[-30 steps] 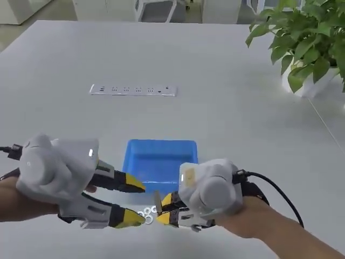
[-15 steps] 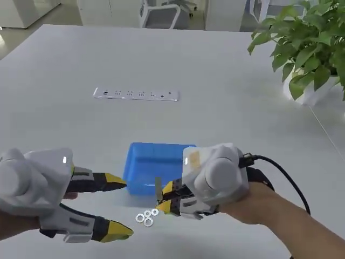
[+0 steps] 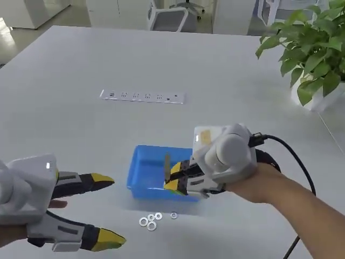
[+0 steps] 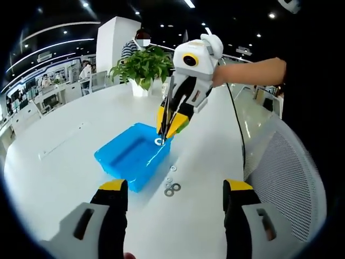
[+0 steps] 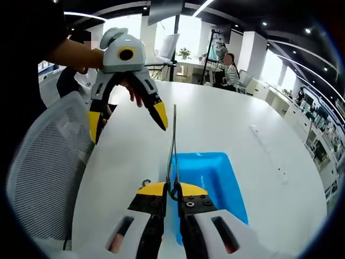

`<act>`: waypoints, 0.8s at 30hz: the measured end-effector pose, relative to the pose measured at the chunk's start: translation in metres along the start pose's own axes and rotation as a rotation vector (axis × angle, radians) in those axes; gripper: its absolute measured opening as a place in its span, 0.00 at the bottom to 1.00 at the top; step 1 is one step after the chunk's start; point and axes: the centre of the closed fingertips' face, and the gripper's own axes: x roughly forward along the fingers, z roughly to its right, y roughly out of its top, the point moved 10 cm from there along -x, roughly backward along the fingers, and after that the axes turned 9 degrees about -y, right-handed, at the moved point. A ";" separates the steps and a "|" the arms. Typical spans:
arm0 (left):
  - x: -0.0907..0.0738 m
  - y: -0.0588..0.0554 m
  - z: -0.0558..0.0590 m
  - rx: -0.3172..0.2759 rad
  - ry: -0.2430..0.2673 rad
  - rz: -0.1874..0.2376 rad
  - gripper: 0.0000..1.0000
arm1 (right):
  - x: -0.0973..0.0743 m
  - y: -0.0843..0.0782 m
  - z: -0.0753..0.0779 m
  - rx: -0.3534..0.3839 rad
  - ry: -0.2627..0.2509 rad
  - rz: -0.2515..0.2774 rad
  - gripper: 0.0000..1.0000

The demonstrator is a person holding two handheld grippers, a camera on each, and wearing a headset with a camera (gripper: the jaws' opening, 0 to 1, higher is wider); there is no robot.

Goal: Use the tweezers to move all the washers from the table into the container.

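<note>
Right tool [image 3: 173,181]: jaws together, clamped on the tweezers [image 3: 166,164]. In the right gripper view the tweezers [image 5: 173,141] run straight out from between the shut yellow tips, with the container [image 5: 218,178] just beyond and to one side.

Tweezers' tips sit over the blue container [image 3: 144,164], at its near-right part. In the left gripper view a single washer [image 4: 159,141] appears at the tips, just above the container's rim; it is too small to say how it is gripped.

Left tool [image 3: 113,208]: jaws wide apart, holding nothing, above the white surface [image 3: 242,108] and to the left of the container. From the right gripper view it [image 5: 127,124] hangs above the surface with its tips pointing down.

Remaining washers [image 3: 150,220]: small cluster flat on the surface just in front of the container, not touching it. One stray washer [image 3: 173,215] lies a little to their right. The left gripper view shows the cluster [image 4: 171,189] between my left jaws.

Farther back on the surface: power strip [image 3: 143,96]; potted plant [image 3: 310,48] at far right.
</note>
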 end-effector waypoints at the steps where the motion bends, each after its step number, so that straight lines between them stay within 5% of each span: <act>1: 0.000 0.000 0.000 -0.003 0.006 0.006 0.80 | 0.001 -0.001 0.003 -0.003 -0.003 0.001 0.08; 15: -0.003 0.002 -0.007 -0.016 0.056 0.051 0.93 | 0.024 -0.018 0.027 -0.023 0.019 0.018 0.09; 24: -0.002 0.004 -0.014 -0.026 0.057 0.067 0.94 | 0.039 -0.035 0.034 -0.017 0.050 0.019 0.09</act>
